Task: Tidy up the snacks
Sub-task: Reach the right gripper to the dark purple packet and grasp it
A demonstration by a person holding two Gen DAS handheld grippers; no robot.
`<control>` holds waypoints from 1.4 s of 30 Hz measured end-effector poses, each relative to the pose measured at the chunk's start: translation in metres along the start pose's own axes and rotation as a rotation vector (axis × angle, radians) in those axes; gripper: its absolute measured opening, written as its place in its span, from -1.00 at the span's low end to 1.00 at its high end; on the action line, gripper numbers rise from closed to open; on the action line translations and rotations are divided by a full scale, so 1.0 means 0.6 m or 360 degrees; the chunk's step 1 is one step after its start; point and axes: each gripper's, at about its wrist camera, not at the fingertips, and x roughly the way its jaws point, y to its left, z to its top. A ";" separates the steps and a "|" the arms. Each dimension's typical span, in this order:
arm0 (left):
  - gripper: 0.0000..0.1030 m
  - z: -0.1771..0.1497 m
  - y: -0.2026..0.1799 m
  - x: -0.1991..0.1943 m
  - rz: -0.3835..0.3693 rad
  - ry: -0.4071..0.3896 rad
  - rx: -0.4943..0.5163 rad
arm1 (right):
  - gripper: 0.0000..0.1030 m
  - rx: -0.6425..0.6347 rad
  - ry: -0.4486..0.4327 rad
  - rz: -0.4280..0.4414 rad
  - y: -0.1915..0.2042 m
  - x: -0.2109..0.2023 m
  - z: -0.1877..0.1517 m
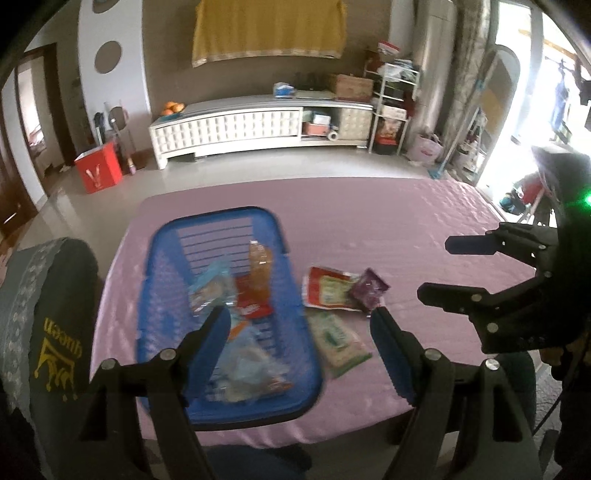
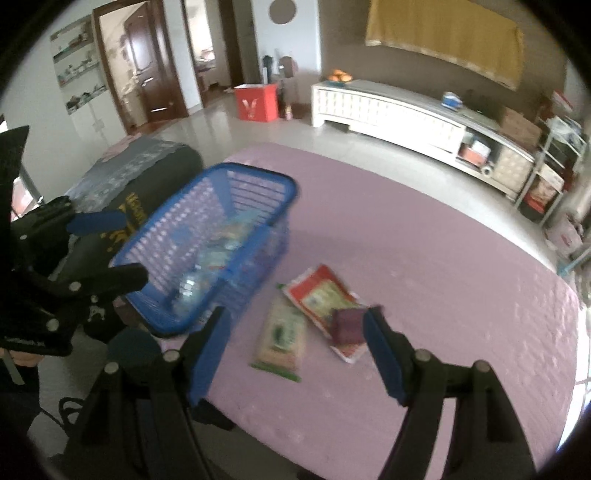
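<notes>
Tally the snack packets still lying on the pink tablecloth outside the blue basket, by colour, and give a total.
Red and white packet: 1
Green and white packet: 1
Purple packet: 1
Total outside the blue basket: 3
The packets inside the basket are too blurred to count.

Basket [image 1: 155,280]: bright blue, slatted walls, perforated lattice sides.
Table cover [image 1: 388,229]: pale lilac-pink, faint quilted texture.
Large packet [image 1: 327,291]: red border, pale green-white centre panel.
Small packet [image 1: 369,290]: dark purple.
Long packet [image 1: 338,341]: pale cream, green print, green edge.
Packets in basket: light blue, orange, red-and-white; blurred.
Left gripper [image 1: 299,347], right gripper [image 2: 295,349]: black frames, blue pads.
Chair cover [image 1: 40,314]: grey, pale floral lace band, yellow crown and lettering.
Box on floor [image 1: 99,173]: red, pale emblem.
Cabinet [image 1: 236,125]: white, grid-patterned front.
Wall hanging [image 1: 267,27]: mustard yellow.
</notes>
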 end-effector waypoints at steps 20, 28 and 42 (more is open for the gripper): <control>0.48 -0.051 -0.174 0.151 -0.0016 0.0186 -0.0066 | 0.50 -0.0066 0.0183 0.0034 -0.170 0.111 -0.093; 0.48 -0.072 -0.187 0.207 0.0106 0.0218 -0.0030 | 0.67 -0.0004 0.0306 0.0173 -0.180 0.201 -0.076; 0.48 -0.094 -0.150 0.285 0.0254 0.0293 -0.0175 | 0.67 -0.0014 0.0462 0.0213 -0.162 0.309 -0.045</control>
